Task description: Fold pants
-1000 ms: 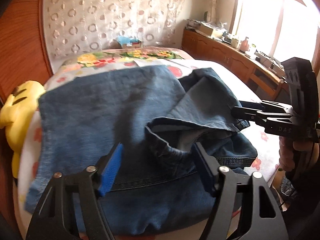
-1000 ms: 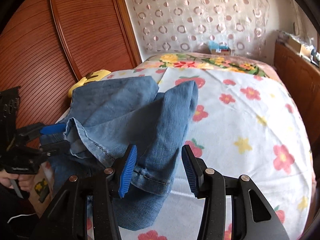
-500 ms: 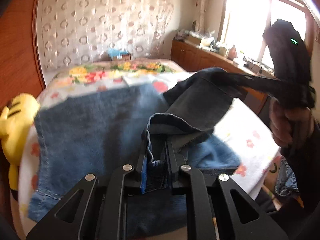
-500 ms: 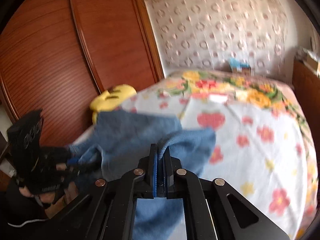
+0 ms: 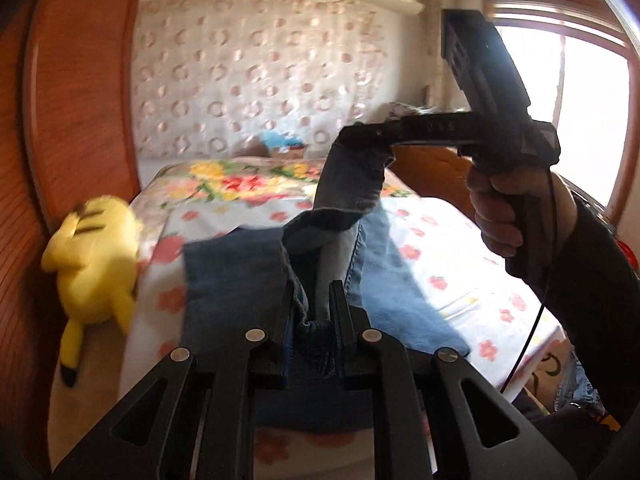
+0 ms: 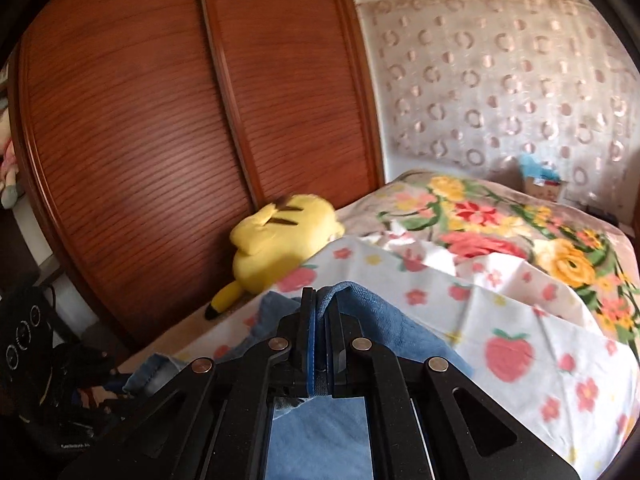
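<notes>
Blue denim pants [image 5: 232, 276] lie partly on the flowered bed and are lifted at the near end. My left gripper [image 5: 311, 304] is shut on a bunched denim edge close to the camera. A strip of the pants rises from there to my right gripper [image 5: 360, 136], held high at the right by a hand [image 5: 500, 208] and shut on the cloth's end. In the right wrist view my right gripper [image 6: 320, 308] pinches a thin fold of the denim pants [image 6: 384, 324], which hang below it over the bed's edge.
A yellow plush toy [image 5: 96, 248] lies at the bed's left edge against the wooden wardrobe doors [image 6: 140, 120]. The flowered sheet [image 6: 520, 320] covers the bed. A small box [image 6: 540, 184] sits by the patterned headboard. A bright window [image 5: 588, 112] is at the right.
Both grippers went from open around the denim edges to shut on them. Both then rose, lifting the near end of the pants off the bed.
</notes>
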